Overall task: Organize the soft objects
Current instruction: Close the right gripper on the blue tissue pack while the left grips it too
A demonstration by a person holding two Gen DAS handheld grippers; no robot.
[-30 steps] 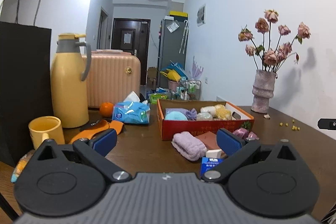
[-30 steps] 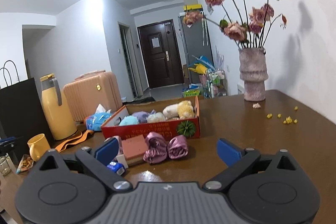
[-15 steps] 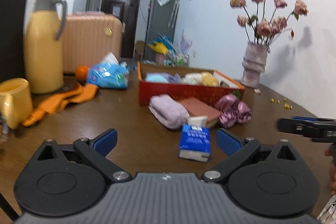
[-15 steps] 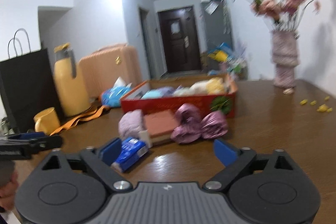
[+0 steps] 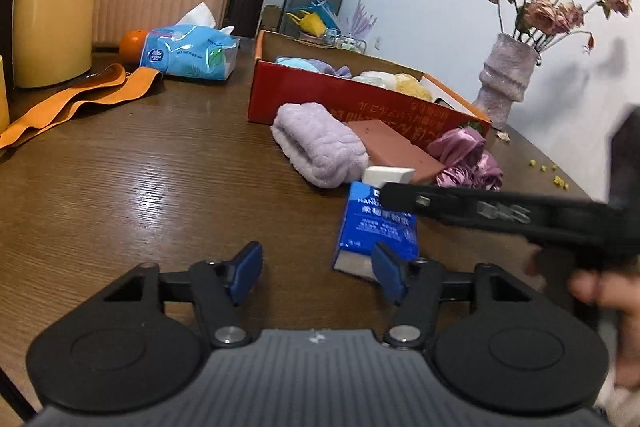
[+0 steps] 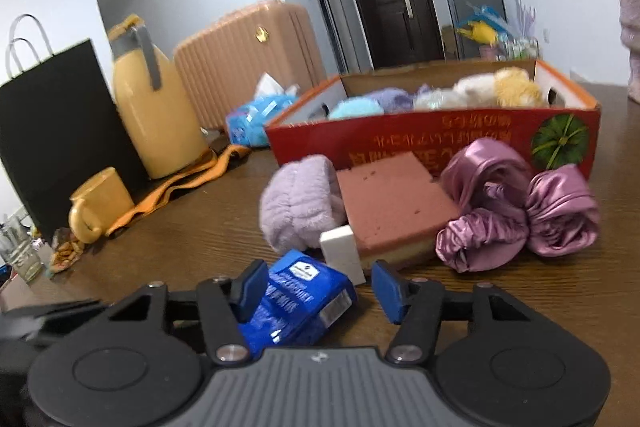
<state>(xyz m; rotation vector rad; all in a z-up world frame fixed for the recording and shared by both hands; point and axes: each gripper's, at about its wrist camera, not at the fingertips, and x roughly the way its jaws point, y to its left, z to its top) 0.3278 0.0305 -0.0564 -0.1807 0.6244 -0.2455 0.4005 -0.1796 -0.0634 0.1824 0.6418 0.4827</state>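
A blue tissue pack point(image 6: 300, 299) lies flat on the brown table point(image 5: 160, 187). My right gripper point(image 6: 320, 289) straddles it with its jaws closing; the right pad is still clear of the pack. In the left wrist view it reaches in from the right over the blue pack point(image 5: 374, 227). My left gripper point(image 5: 318, 273) hovers just short of the pack, jaws closing on nothing. Behind the pack lie a white block point(image 6: 344, 253), a lilac towel roll point(image 6: 300, 203), a pink sponge point(image 6: 392, 207) and purple satin bundles point(image 6: 520, 211). A red box point(image 6: 432, 139) behind them holds several soft items.
At the left stand a yellow thermos point(image 6: 152, 115), a yellow mug point(image 6: 100, 203), a black paper bag point(image 6: 52, 131) and an orange strap point(image 5: 72, 103). A blue tissue bag point(image 5: 188, 51) and an orange point(image 5: 134, 41) lie further back. A vase of dried roses point(image 5: 506, 79) is at the right.
Both grippers have sunk toward the table and come up to the blue pack. Their jaws have narrowed. The right gripper has entered the left wrist view.
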